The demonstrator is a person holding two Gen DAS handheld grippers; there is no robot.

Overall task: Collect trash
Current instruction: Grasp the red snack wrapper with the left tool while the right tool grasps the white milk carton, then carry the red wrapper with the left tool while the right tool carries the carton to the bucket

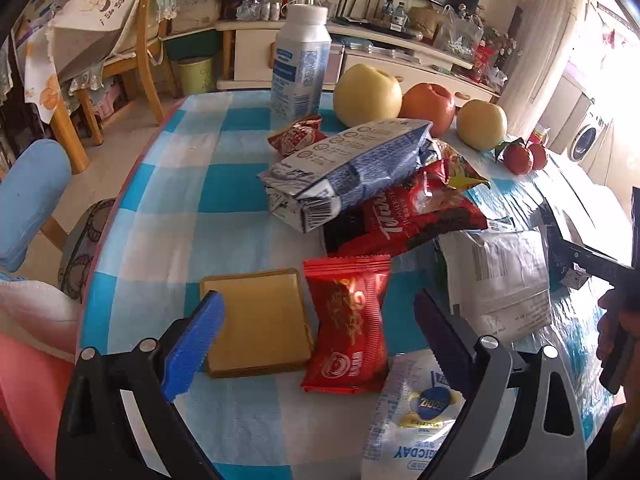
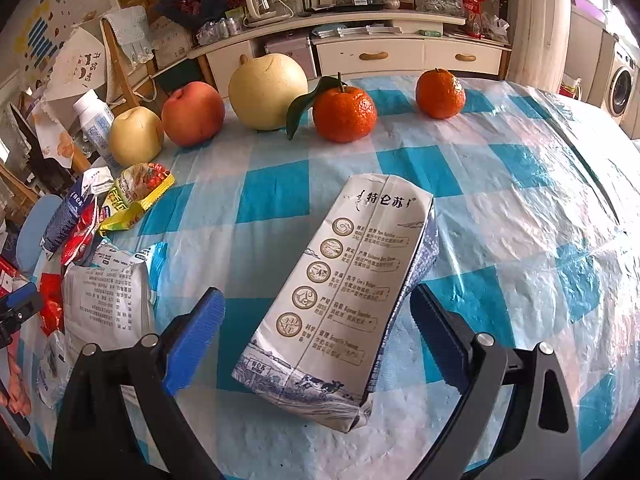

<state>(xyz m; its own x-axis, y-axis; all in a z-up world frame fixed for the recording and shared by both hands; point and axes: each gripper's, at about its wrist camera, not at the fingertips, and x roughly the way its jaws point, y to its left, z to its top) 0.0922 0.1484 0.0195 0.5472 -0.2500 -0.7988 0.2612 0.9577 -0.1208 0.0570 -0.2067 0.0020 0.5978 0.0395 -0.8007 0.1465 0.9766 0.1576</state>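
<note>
On the desk (image 2: 500,184), under its blue and white checked cloth, my right hand-held gripper (image 2: 316,316) stands wide, its blue pads either side of a flattened milk carton (image 2: 344,292) that lies on its side; I cannot tell whether the pads touch it. My left hand-held gripper (image 1: 318,324) is also wide and holds nothing. Between its fingers lie a red snack packet (image 1: 348,324) and, just beside it, a flat tan lid (image 1: 256,320). A clear plastic wrapper (image 1: 416,412) lies nearer me, partly under the right finger.

Beyond them the trash is heaped together: a second crushed milk carton (image 1: 344,168) rests on a dark red wrapper (image 1: 404,224), with a small red wrapper (image 1: 298,134) behind and a white printed bag (image 1: 500,276) to the right. A white bottle (image 1: 302,60) stands upright with its cap on; what it holds is hidden. Two pale pears, an apple (image 2: 193,114) and two tangerines (image 2: 345,114) line the far side.
</note>
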